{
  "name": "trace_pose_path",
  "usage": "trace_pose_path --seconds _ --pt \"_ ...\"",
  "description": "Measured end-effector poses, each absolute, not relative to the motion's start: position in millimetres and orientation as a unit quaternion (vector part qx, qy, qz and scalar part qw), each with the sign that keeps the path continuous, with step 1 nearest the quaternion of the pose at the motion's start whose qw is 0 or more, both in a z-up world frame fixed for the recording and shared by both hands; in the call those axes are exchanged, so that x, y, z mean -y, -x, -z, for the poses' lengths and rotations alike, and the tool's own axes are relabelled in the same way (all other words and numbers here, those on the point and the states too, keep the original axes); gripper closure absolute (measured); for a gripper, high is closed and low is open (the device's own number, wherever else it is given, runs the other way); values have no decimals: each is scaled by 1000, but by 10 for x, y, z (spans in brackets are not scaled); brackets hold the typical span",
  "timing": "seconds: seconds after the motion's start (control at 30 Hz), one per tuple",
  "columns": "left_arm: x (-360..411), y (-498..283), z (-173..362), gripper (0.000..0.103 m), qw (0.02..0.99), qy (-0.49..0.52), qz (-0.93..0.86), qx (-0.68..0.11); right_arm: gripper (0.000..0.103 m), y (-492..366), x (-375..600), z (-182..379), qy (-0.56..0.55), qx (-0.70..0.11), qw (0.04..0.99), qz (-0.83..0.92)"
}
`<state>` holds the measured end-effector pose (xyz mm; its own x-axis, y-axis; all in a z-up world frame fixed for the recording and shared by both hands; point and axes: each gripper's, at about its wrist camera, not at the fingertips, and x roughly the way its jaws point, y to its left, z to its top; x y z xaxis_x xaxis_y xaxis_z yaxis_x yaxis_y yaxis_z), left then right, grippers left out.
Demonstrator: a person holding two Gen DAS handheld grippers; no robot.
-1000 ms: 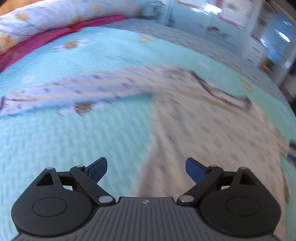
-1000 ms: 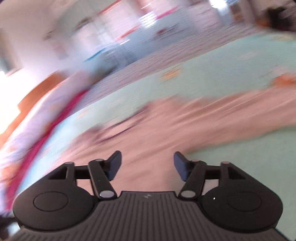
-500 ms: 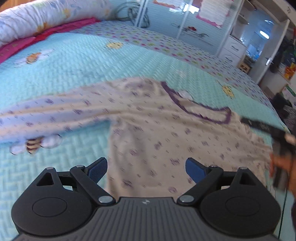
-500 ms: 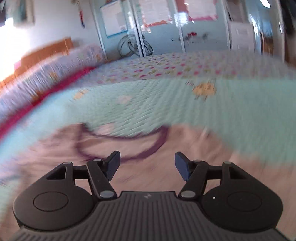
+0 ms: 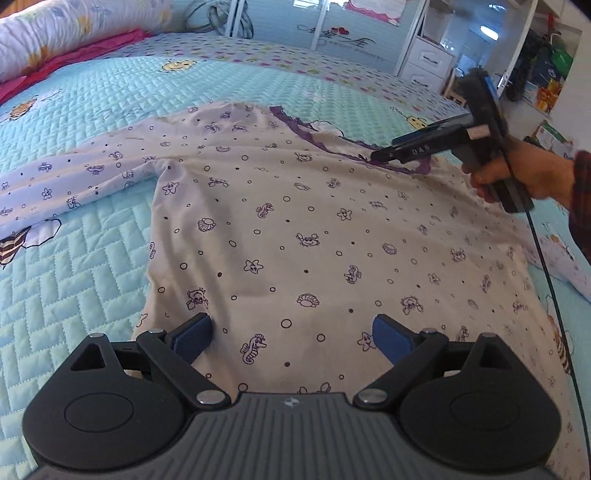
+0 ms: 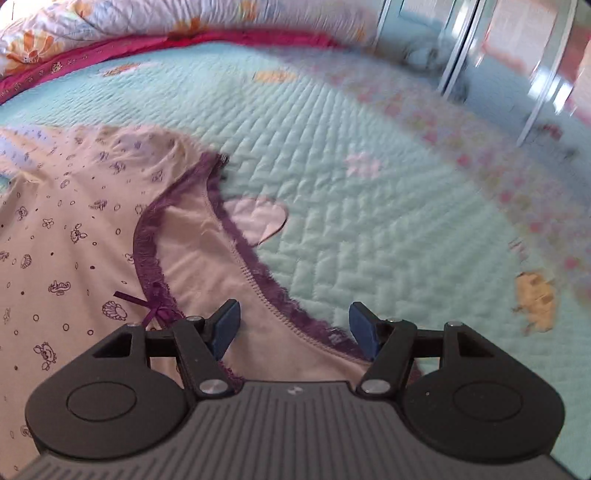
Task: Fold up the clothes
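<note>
A pale long-sleeved top (image 5: 295, 229) printed with small sea creatures lies spread flat on the bed, its purple lace neckline (image 5: 332, 140) at the far side. My left gripper (image 5: 291, 336) hangs open over the lower body of the top, blue pads wide apart and nothing between them. In the left wrist view a hand (image 5: 517, 177) holds the right gripper, whose tip reaches the neckline. In the right wrist view my right gripper (image 6: 293, 326) stands open just above the purple neckline (image 6: 229, 236) with its small bow (image 6: 155, 308); the pads are not pressing on cloth.
The turquoise quilted bedspread (image 5: 74, 277) surrounds the top. A floral rolled duvet (image 5: 55, 33) and pink band lie along the far left edge. Wardrobe doors and white drawers (image 5: 428, 62) stand beyond the bed. A black cable (image 5: 543, 266) trails from the right gripper across the top's right side.
Both grippers have swung over the top: the left has come down nearer its lower body, and the right has rolled and travelled to the neckline. Both stay open.
</note>
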<state>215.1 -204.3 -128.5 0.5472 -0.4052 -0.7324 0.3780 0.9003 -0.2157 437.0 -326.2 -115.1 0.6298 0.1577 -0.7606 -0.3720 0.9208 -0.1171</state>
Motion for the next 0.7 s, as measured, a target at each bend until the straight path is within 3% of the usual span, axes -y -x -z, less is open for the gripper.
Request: trace_pose_path --seconds 0.1,0.17,0.2,0.23,0.27,0.43,0.67,0.7 --pt "2043 -2153 1265 6 874 13 230 -428 38 -4429 3351 1149 105 -421 885 -168" --pt "2045 -2148 1255 6 872 9 232 -430 49 -4452 3399 1144 67 -436 881 -172" --pt "2043 -2146 1252 6 872 9 232 -431 65 -4458 3387 1136 60 -439 879 -178" --pt "2039 -2145 1251 6 872 9 231 -432 95 -4446 3368 1116 57 -441 877 -183" --pt "2037 -2142 1251 6 872 9 231 -432 101 -4425 3322 1108 68 -440 877 -180" --pt "2060 -2118 1270 6 873 -4 227 -431 102 -4391 3132 1071 140 -416 890 -125" --pt "2065 -2107 1288 6 874 -11 226 -430 100 -4531 3129 1173 150 -394 904 -76" --pt "2063 -2107 1288 6 874 -11 227 -430 87 -4520 3197 1143 131 -393 907 -74"
